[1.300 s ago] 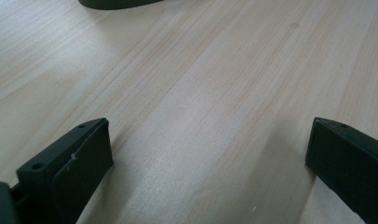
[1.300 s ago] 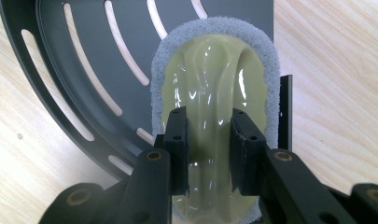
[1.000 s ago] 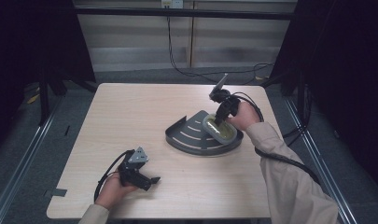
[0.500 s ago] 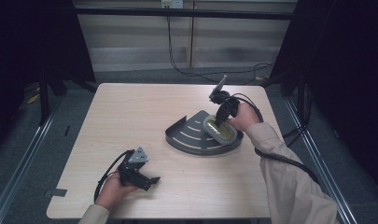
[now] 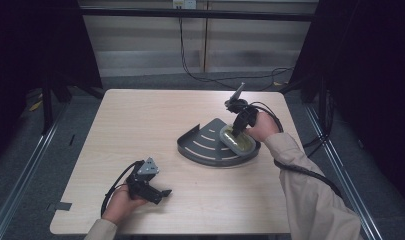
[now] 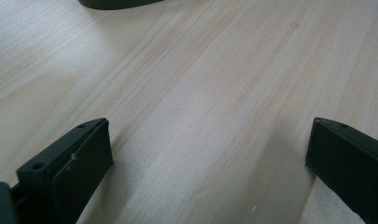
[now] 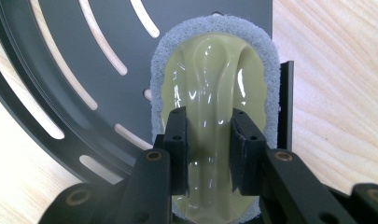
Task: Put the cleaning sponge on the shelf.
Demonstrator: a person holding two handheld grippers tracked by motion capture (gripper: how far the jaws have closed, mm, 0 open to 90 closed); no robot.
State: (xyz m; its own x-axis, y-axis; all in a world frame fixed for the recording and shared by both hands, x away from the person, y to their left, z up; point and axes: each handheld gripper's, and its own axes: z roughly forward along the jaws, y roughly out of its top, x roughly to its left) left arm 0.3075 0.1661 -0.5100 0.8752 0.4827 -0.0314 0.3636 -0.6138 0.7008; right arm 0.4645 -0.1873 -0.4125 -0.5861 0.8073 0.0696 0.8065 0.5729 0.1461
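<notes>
A scrubbing pad (image 7: pixel 210 79) with a glossy yellow-green handle on a grey abrasive base lies in a dark grey quarter-round slotted tray (image 7: pixel 74 42). My right gripper (image 7: pixel 209 144) points down at it, its two black jaws shut on the handle's raised ridge. In the high view this pad (image 5: pixel 240 142) lies at the tray's (image 5: pixel 197 150) right corner, under the right gripper (image 5: pixel 235 131). My left gripper (image 5: pixel 162 194) rests near the table's front left, held by a hand. Its jaws (image 6: pixel 207 163) stand wide open over bare wood with nothing between them.
The light wooden table (image 5: pixel 140 125) has bare room at the left and back. A dark curved edge of the tray (image 6: pixel 116 3) shows at the top of the left gripper view. Cables trail from both grippers, and black frame rails flank the table.
</notes>
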